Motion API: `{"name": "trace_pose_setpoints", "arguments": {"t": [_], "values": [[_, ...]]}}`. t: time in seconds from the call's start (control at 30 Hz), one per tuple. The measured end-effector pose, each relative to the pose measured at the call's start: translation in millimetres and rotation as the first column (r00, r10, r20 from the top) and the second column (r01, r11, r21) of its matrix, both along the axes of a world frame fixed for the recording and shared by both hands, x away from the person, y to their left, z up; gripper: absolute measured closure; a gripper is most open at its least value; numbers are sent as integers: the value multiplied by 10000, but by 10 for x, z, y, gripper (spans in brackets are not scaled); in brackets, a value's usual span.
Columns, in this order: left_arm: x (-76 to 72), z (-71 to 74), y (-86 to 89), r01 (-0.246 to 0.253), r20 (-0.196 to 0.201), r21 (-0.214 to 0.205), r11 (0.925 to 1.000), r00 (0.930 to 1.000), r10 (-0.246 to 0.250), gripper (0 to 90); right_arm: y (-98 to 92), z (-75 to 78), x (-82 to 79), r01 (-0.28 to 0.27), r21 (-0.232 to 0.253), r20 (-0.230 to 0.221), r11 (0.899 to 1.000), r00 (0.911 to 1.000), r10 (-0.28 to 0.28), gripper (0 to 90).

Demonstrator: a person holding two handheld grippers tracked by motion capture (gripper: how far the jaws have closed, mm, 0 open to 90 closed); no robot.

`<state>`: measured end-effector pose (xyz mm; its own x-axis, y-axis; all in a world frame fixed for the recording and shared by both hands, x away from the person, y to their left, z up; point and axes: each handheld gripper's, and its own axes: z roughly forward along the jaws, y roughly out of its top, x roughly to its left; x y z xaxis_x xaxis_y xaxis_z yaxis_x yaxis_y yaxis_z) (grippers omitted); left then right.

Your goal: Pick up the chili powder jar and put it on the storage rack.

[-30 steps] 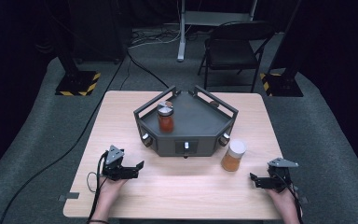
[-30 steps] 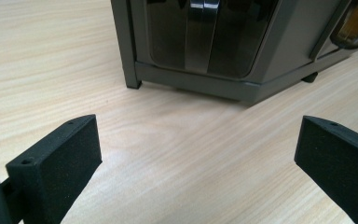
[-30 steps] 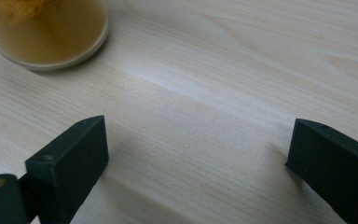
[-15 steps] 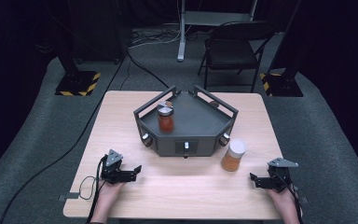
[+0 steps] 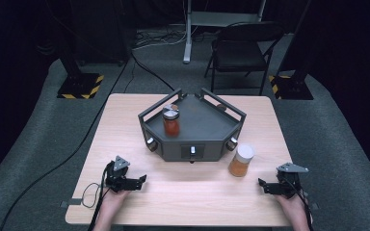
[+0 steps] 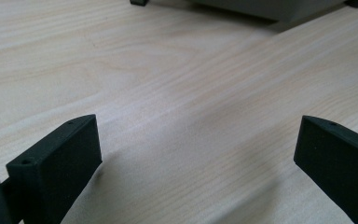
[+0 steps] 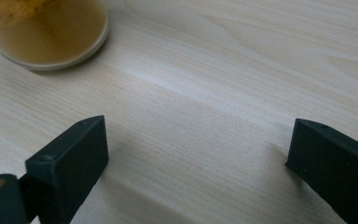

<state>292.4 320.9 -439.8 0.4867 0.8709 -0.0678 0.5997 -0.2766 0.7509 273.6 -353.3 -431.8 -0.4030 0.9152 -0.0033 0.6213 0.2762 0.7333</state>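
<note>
Worktop (image 5: 125, 120) of pale wood carries a dark grey tray (image 5: 207, 134) with angled walls and knobs along its front, set near the middle. Inside the tray, toward its left wall, stands a jar of red contents (image 5: 171, 120) with a silver lid — upright, clear of the walls. Just off the tray's front right corner, on the bare wood, stands a jar of orange contents (image 5: 241, 161) with a white lid, close to the corner knob but apart from it.

In front of the tray and to its left, the left gripper (image 5: 137, 182) lies low over the wood, jaws wide apart with nothing between them; its own view shows bare grain and the tray's base (image 6: 261, 9) farther ahead. In front of the tray and to its right, the right gripper (image 5: 263, 186) also rests low with jaws spread and empty — the orange jar (image 7: 46, 32) sits ahead of it, to the left of its jaws, near but not touched. Nothing stands between that gripper and the jar.
</note>
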Motion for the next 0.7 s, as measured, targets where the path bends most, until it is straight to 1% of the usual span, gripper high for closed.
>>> {"name": "trace_pose_setpoints", "arguments": {"t": [0.1, 0.17, 0.23, 0.3, 0.33, 0.37, 0.7], "values": [[28, 20, -26, -42, -215, 184, 9998, 9998, 46, 7, 0, 0, 0, -1, 1, 2, 10000, 10000, 1, 41], [21, 25, -52, -41, -179, 347, 9994, 9998, 47, 7, 1, 0, 0, 6, 6, -4, 10000, 10000, -6, 41], [18, 26, -61, -39, -169, 397, 9992, 9998, 46, 7, 0, 0, 0, -1, 1, 1, 10000, 10000, 1, 41], [7, 32, -118, -68, -127, 670, 9977, 9999, 77, 8, 1, 0, 0, 6, 6, -4, 10000, 10000, -6, 41], [7, 32, -118, -68, -127, 670, 9977, 9999, 77, 5, 1, 0, 0, 6, 6, -4, 10000, 10000, -6, 41], [4, 35, -135, -46, -98, 782, 9969, 9999, 53, 5, 0, 0, 0, 6, 6, -5, 10000, 10000, -6, 41], [8, 36, -132, -33, -107, 784, 9969, 9999, 42, 3, 0, 0, 0, 1, 2, -3, 10000, 10000, -1, 41]]}}
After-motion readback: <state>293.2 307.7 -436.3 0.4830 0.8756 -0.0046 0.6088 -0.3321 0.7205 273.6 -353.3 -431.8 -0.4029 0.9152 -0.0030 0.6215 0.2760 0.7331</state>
